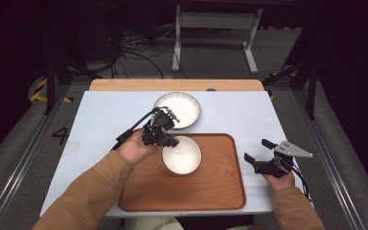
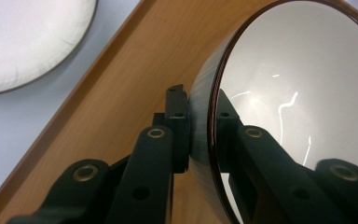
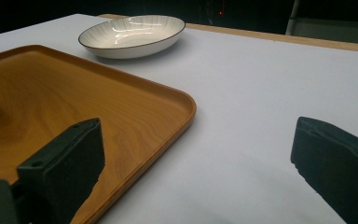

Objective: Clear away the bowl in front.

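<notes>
L tool clamped on rim of white bowl over wooden tray; R tool wide open, empty, at tray's 3 o'clock.

left gripper clamped on bowl rim; right gripper jaws spread

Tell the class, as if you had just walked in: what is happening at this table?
A person works with tongs in each hand. The left tongs are shut on the rim of a white bowl over the wooden tray; whether it rests there or is lifted is unclear. The right tongs are open beside the tray, holding nothing. A shallow plate sits on the table beyond the tray.
</notes>
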Demonstrator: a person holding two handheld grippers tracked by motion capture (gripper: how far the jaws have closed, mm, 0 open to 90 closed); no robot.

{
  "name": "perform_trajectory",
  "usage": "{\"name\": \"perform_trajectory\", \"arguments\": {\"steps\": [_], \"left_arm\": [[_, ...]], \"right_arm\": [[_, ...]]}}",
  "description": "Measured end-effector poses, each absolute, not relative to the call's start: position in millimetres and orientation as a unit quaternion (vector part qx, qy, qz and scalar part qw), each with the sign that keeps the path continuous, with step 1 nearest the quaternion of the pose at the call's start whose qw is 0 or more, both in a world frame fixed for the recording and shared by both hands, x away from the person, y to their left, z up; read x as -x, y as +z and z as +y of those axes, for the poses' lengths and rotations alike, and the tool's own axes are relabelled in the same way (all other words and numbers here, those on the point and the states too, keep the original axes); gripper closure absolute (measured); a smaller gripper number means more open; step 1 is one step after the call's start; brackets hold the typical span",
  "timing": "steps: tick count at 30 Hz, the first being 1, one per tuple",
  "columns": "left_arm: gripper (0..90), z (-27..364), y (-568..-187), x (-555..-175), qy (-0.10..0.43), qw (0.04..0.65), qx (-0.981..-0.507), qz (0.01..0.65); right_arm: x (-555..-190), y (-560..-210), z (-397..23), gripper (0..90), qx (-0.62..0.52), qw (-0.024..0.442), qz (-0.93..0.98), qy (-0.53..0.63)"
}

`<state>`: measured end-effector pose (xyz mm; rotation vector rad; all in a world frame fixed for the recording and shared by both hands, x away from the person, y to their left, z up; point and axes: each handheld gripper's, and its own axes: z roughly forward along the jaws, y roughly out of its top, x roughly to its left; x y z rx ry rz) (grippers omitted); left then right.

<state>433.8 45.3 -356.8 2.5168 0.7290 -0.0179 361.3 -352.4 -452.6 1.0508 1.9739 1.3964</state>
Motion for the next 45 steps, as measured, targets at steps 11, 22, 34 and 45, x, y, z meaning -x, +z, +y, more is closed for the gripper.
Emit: {"name": "perform_trajectory", "arguments": {"steps": [11,22,34,45], "left_arm": [[82.3,36.4,-375.5,-431.5,-0.009,0.235,-0.934,0.267],[82.3,31.2,-385.5,-432.1,-0.012,0.218,-0.94,0.264],[82.2,30.6,-392.9,-435.4,-0.021,0.219,-0.939,0.264],[81.6,34.4,-397.5,-439.6,-0.031,0.217,-0.94,0.263]], "right_arm": [[-361.3,-452.6,-352.3,3.3,-0.386,0.25,0.725,0.513],[-361.3,-452.6,-352.3,3.3,-0.386,0.25,0.725,0.513],[-361.3,-452.6,-352.4,3.3,-0.386,0.249,0.725,0.513],[-361.5,-452.7,-352.5,3.3,-0.385,0.25,0.726,0.513]]}}
